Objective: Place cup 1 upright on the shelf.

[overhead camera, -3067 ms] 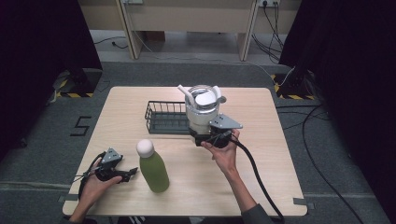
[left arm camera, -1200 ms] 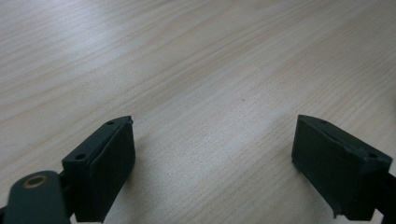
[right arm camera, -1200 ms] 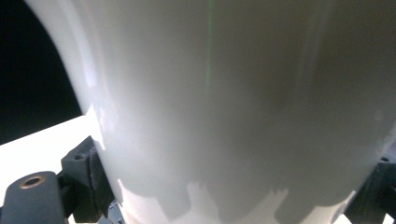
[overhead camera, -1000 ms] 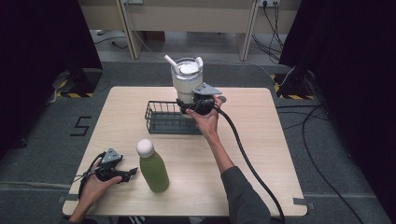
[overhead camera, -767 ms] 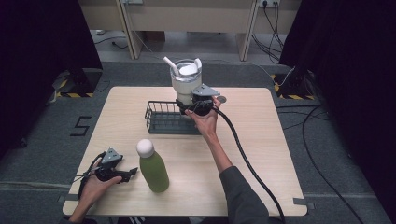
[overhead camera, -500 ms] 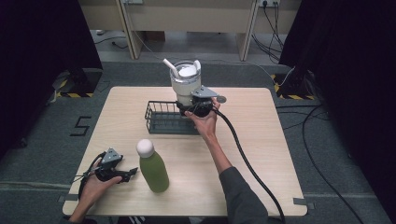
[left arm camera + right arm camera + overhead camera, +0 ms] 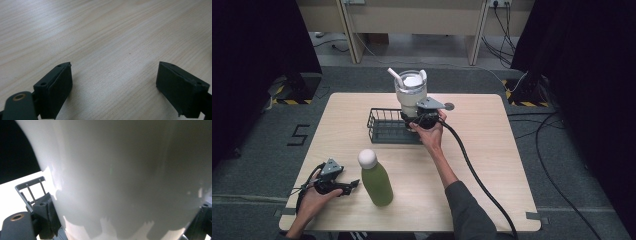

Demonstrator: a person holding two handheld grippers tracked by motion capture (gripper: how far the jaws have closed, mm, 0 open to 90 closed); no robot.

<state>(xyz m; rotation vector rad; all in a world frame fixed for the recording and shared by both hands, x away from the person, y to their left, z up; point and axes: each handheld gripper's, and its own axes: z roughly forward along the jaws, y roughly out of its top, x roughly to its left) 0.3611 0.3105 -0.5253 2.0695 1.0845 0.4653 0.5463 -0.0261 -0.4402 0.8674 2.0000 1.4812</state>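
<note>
Carried from table centre, upright white tumbler (image 7: 411, 96), clamped in right gripper (image 7: 421, 120), hangs over wire basket (image 7: 387, 126) at its 3 o'clock end; left gripper (image 7: 343, 185) rests spread apart.

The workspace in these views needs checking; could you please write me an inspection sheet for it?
Surface: light wooden table, bare around the items.
Job's things: white tumbler with lid and straw, held at the right end of the black wire basket; whether it rests inside yet cannot be told.
Clutter: green bottle with white cap, upright near the front edge.
Grippers: right gripper has its jaws closed on the tumbler's lower part; left gripper rests on the table, jaws open, holding nothing.
Cables: black cable trails from the right gripper off the front edge.
Surroundings: grey floor, loose cables at right, dark curtains.
</note>
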